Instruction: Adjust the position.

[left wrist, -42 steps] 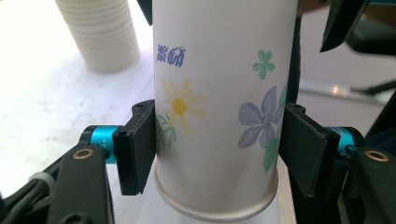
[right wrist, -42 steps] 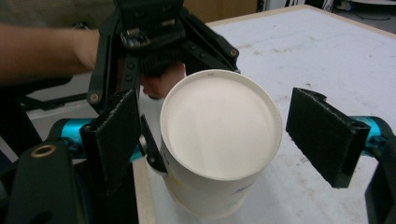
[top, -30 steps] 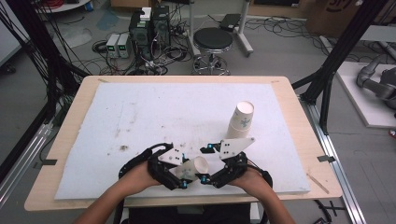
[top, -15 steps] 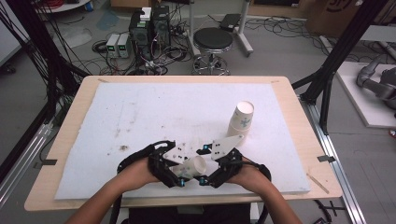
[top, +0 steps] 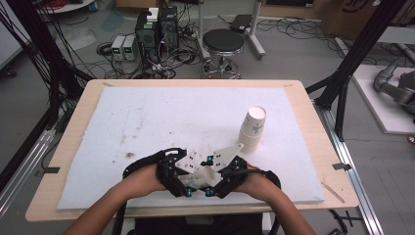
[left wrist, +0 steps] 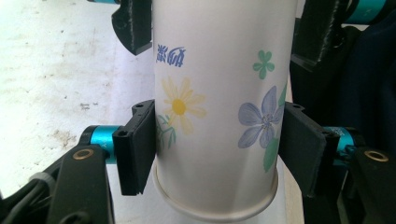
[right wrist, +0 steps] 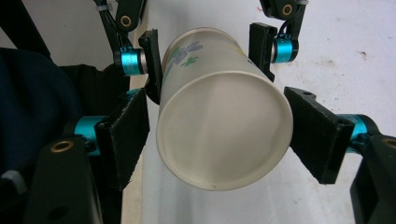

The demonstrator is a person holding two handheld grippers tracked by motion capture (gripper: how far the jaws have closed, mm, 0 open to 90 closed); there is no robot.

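A stack of paper cups (top: 252, 131) stands on the white foam board (top: 147, 122), with a black stool (top: 223, 41) beyond the table (top: 83, 95).

The white paper cup (left wrist: 217, 107) with printed flowers lies on its side above the near table edge, its open mouth toward the right.

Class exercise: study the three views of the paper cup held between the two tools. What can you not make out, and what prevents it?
- Held cup, high view: its print, hidden by the tools' grey plates.
- Blue lettering, left gripper view: too blurred to read.
- Cup's open end, left gripper view: cut off by the top edge.
- Stacked cups, high view: too small to count.
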